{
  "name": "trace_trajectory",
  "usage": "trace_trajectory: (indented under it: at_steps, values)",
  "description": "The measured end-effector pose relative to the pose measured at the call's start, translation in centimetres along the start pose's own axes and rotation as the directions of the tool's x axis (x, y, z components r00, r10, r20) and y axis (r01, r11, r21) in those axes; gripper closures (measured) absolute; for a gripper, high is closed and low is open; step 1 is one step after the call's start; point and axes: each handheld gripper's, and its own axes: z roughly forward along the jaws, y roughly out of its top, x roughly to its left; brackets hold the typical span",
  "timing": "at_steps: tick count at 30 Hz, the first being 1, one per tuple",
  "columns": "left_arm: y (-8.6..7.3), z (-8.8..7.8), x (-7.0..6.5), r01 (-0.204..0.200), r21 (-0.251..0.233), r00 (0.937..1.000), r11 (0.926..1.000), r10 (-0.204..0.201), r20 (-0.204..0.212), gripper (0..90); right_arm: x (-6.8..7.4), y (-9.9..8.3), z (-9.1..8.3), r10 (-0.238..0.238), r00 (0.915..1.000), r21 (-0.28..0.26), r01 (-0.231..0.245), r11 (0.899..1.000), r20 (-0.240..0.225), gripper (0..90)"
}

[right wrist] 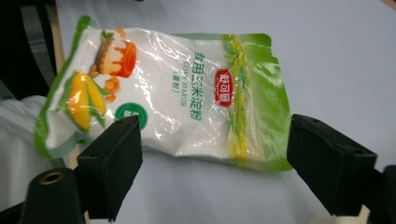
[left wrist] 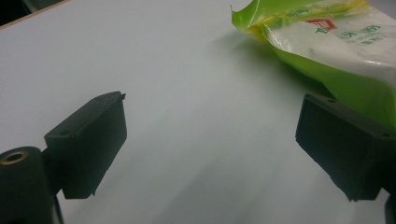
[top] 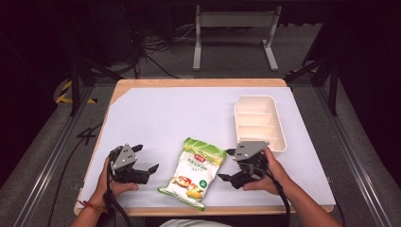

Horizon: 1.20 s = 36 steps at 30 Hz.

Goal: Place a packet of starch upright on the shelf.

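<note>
Corn starch bag (top: 194, 172) lies flat on the white table (top: 179, 113), near its 6 o'clock edge, btwn the two grippers. Left gripper (top: 144, 163) at the bag's 9 o'clock, jaws spread wide, nothing held. Right gripper (top: 227, 165) at its 3 o'clock, jaws also wide apart, empty, facing the bag. White divided tray (top: 258, 124) at 1 o'clock of the bag, just beyond the right gripper.
</note>
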Motion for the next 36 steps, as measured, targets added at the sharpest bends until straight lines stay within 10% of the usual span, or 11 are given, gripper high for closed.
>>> trace_trajectory:
  at_steps: [8,23,33,36]
  values:
    - [0.0,-0.1,-0.1,-0.009,-0.005,0.9998,0.9999,0.009,0.019,9.7,-1.7,2.1,5.9,0.050,0.9986,0.152,-0.052,0.987,0.014,14.4]
    - [0.1,0.0,-0.3,-0.027,-0.004,0.9984,0.9996,0.027,0.049,9.5,-4.2,1.6,9.6,0.215,0.9727,0.240,-0.230,0.943,0.087,10.5]
    - [0.1,0.2,-0.4,-0.033,0.005,0.9974,0.9994,0.033,0.064,9.6,-4.8,1.4,10.4,0.336,0.9397,0.288,-0.306,0.908,-0.062,18.6]
    - [0.1,0.2,-0.5,-0.034,0.009,0.9973,0.9994,0.033,0.065,9.7,-4.6,1.5,10.3,0.330,0.9394,0.286,-0.293,0.912,-0.091,26.0]
